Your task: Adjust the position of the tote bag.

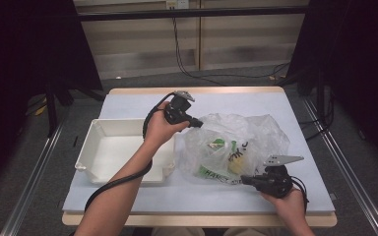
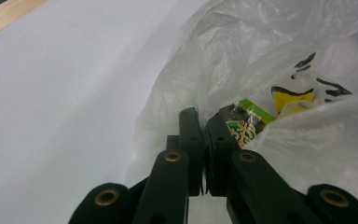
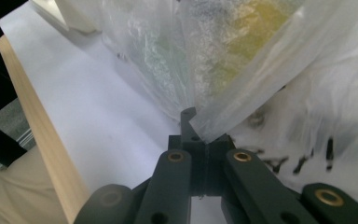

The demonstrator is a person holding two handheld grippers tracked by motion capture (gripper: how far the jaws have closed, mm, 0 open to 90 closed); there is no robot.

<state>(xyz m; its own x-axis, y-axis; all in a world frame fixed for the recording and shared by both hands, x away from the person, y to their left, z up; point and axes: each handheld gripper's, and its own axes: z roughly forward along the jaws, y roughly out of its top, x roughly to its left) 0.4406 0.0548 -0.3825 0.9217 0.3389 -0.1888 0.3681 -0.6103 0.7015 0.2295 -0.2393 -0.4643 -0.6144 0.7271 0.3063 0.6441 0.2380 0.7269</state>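
A white tray sits on the pale table.

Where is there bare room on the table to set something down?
Free: the far strip beyond the plastic bag, the right edge beside it, and the inside of the white tray. Crowded: the middle, where the left gripper and right gripper pinch the bag.

Your left gripper is up at the far side, jaws clamped, forearm angled across. Your right gripper sits low near you, pointing left, jaws clamped too.
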